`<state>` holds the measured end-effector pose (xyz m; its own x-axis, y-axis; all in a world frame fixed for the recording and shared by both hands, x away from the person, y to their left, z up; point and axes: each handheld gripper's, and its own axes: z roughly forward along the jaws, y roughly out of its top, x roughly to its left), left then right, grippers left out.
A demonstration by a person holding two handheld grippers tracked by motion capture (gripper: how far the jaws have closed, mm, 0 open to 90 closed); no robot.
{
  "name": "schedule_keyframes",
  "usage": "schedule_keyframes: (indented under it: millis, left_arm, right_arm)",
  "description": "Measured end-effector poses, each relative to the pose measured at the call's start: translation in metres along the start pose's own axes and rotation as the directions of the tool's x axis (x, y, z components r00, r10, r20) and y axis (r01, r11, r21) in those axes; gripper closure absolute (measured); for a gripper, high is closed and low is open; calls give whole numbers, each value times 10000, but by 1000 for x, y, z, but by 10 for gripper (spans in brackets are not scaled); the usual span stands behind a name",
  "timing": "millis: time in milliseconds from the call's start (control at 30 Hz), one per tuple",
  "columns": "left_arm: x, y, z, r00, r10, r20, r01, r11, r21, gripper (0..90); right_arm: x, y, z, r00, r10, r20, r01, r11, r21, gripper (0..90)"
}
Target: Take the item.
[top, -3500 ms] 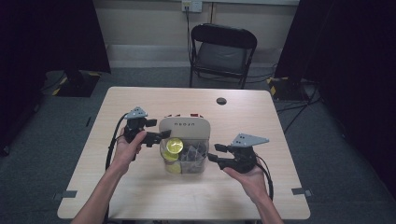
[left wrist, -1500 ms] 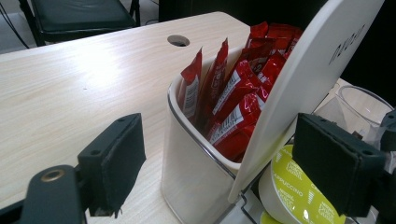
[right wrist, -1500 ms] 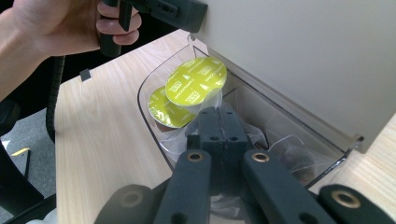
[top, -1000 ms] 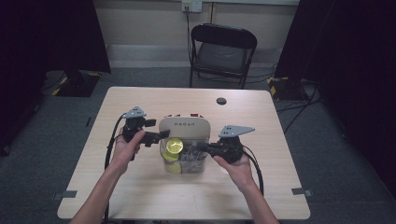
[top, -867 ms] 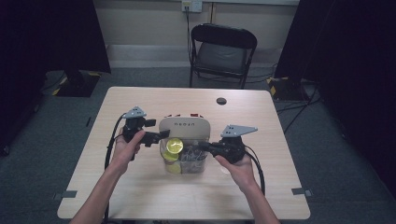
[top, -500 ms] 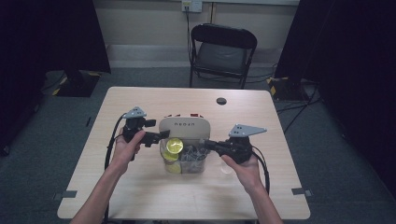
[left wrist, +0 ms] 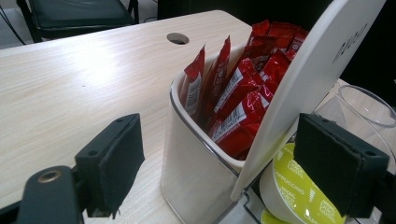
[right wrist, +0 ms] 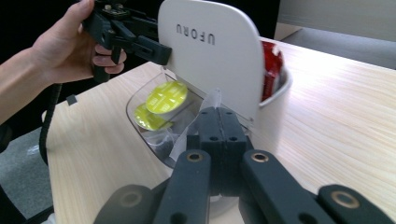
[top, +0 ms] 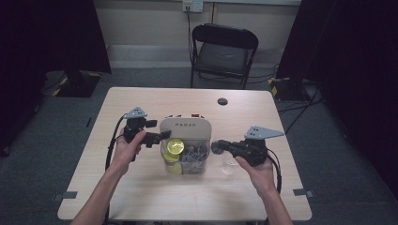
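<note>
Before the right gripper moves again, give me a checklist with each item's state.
1. Right gripper shut on the clear packet: ok.
2. White lid tilted up off the organizer: ok.
3. Left gripper clamped on the lid: not ok, its jaws stand open on either side of it.
4. Clear cup upright on the table beside the organizer: ok.
5. Packet free of the front compartment: cannot tell.

Overhead view, two close claw cameras
</note>
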<state>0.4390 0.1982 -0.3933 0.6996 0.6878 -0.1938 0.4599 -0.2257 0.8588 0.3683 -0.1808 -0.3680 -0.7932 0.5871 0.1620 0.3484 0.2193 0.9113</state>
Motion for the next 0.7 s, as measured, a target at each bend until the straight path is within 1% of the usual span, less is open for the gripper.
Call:
schedule_keyframes:
  millis: [167,267,300,333,400,633,700]
  left_arm:
    - [0,0,0,10000,-21,30,21,10000,-35,157]
    - [0,0,0,10000,-9,20,9,10000,3,157]
    - [0,0,0,10000,-49,33,48,10000,22,156]
    - [0,0,1,10000,-49,37,49,10000,31,156]
    - [0,-1,1,10000,-46,69,46,10000,-11,156]
    - [1,-1,1,9999,-25,106,25,10000,3,156]
    - [1,-1,1,9999,-21,103,21,10000,5,156]
  right_arm:
    - [-3,-2,-9,9998,29,188,-28,10000,-11,900]
    - [-5,-9,-15,9994,163,304,-160,9998,-92,900]
    - [-6,-12,-16,9992,235,314,-233,9997,-85,900]
    - [-7,-14,-16,9990,241,368,-243,9997,31,900]
    - [-9,-17,-16,9987,319,406,-320,9995,14,900]
    - [-17,-25,-20,9953,484,842,-497,9987,140,900]
    - [-19,-27,-20,9946,546,881,-565,9982,185,900]
